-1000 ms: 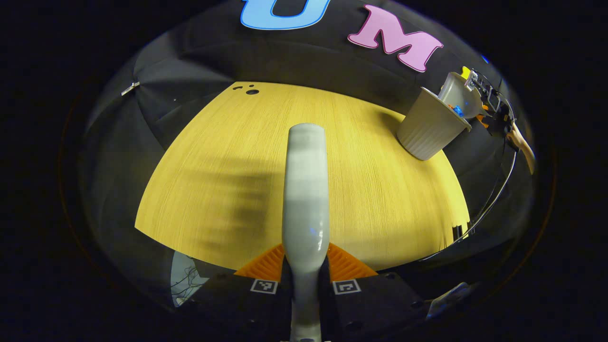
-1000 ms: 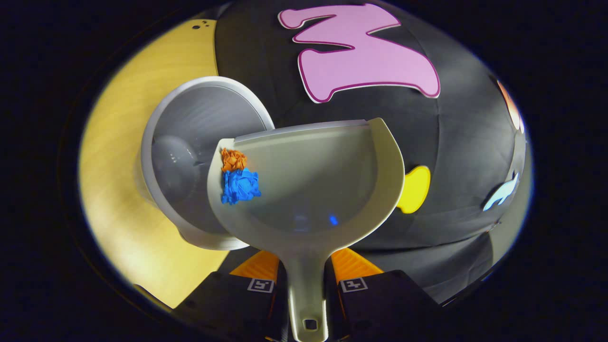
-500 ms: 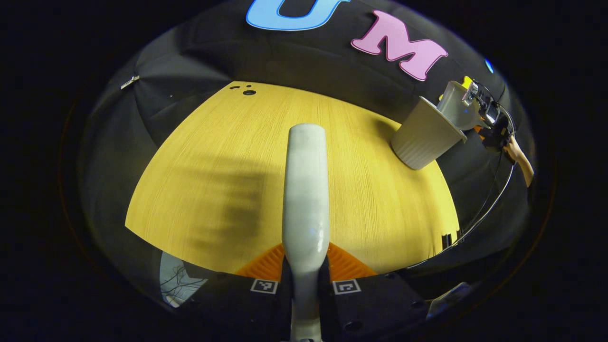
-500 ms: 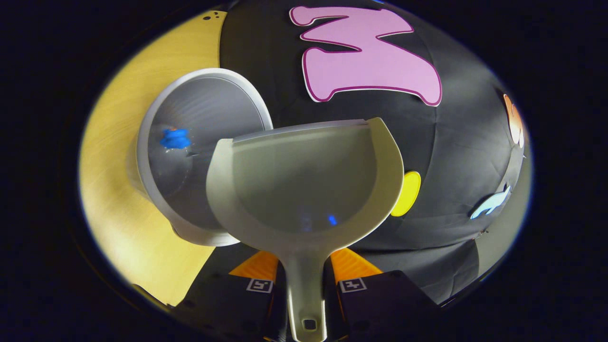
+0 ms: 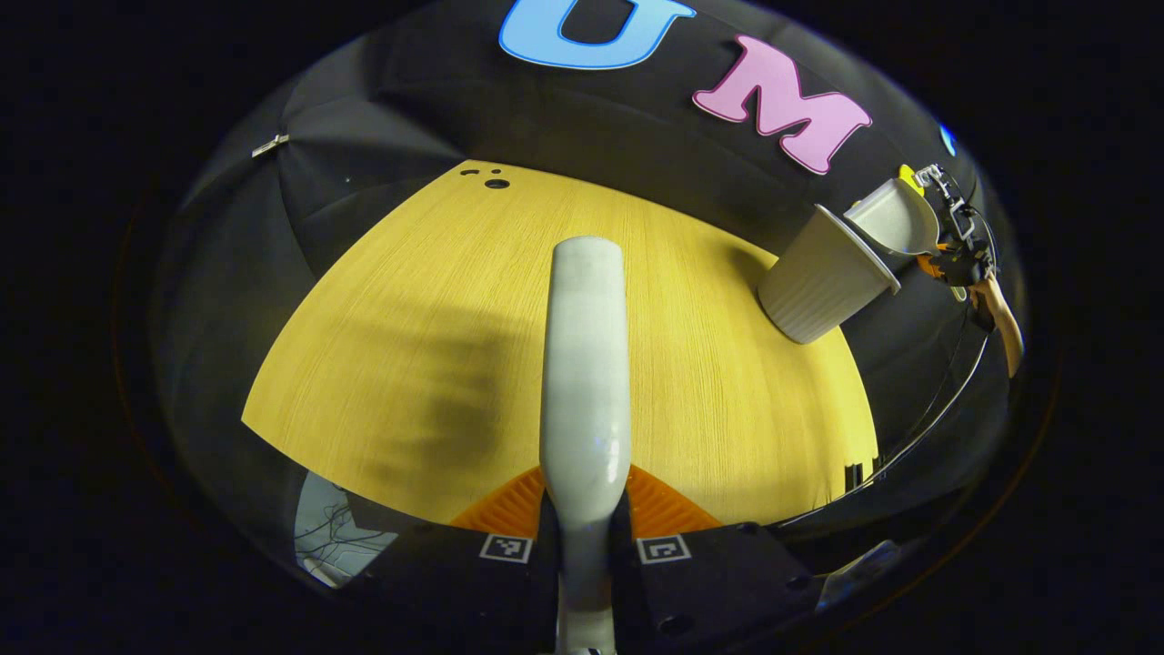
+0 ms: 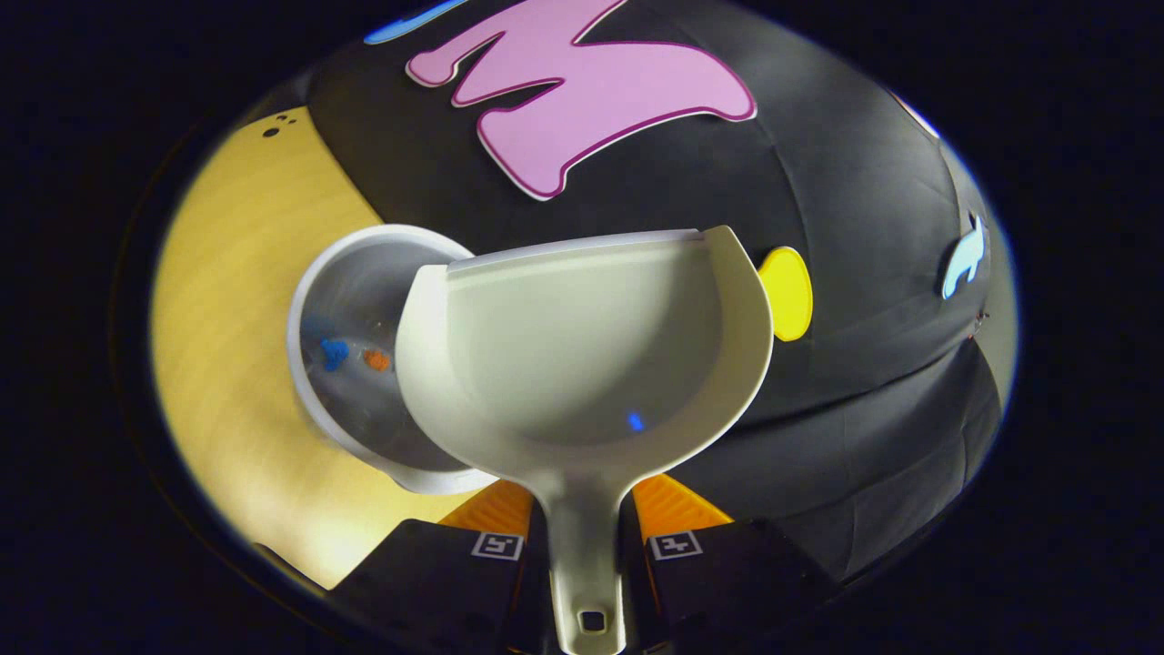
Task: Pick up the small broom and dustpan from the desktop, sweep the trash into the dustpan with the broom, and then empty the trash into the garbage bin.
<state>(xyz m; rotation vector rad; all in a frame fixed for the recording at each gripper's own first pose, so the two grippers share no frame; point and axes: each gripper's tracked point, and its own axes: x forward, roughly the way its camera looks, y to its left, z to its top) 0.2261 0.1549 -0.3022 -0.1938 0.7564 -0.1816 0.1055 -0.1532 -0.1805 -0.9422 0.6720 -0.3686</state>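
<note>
the right gripper point(image 6: 582, 546) has its fingers clamped on the flat handle of the pale grey plastic dustpan point(image 6: 591, 355), which hangs over the rim of the white ribbed round garbage bin point(image 6: 350, 364). the pan looks bare inside, and a crumpled blue scrap point(image 6: 334, 353) and a smaller orange scrap point(image 6: 376, 360) lie on the bin's floor, so the emptying step appears done or nearly so. in the left gripper view the bin stands upright near the far right edge of the yellow wood-grain tabletop point(image 5: 436, 318), with the dustpan tipped at its mouth.

the left gripper point(image 5: 582, 546) has its fingers closed on the pale grey broom handle point(image 5: 587, 364), which runs forward above the middle of the tabletop, well apart from the bin. the bristle end is hidden from here.

to finish this step well, i would hold the pan's lip inside the line of the bin's rim until it is sure nothing clings to the pan wall, since light paper can stick in the curved corner. a small extra tilt is better than a shake, which could flick a scrap out onto the tabletop. lift the pan straight up and away so its edge does not catch the rim, as the bin looks light and could tip. keep the broom parked where it is, clear of the bin.
</note>
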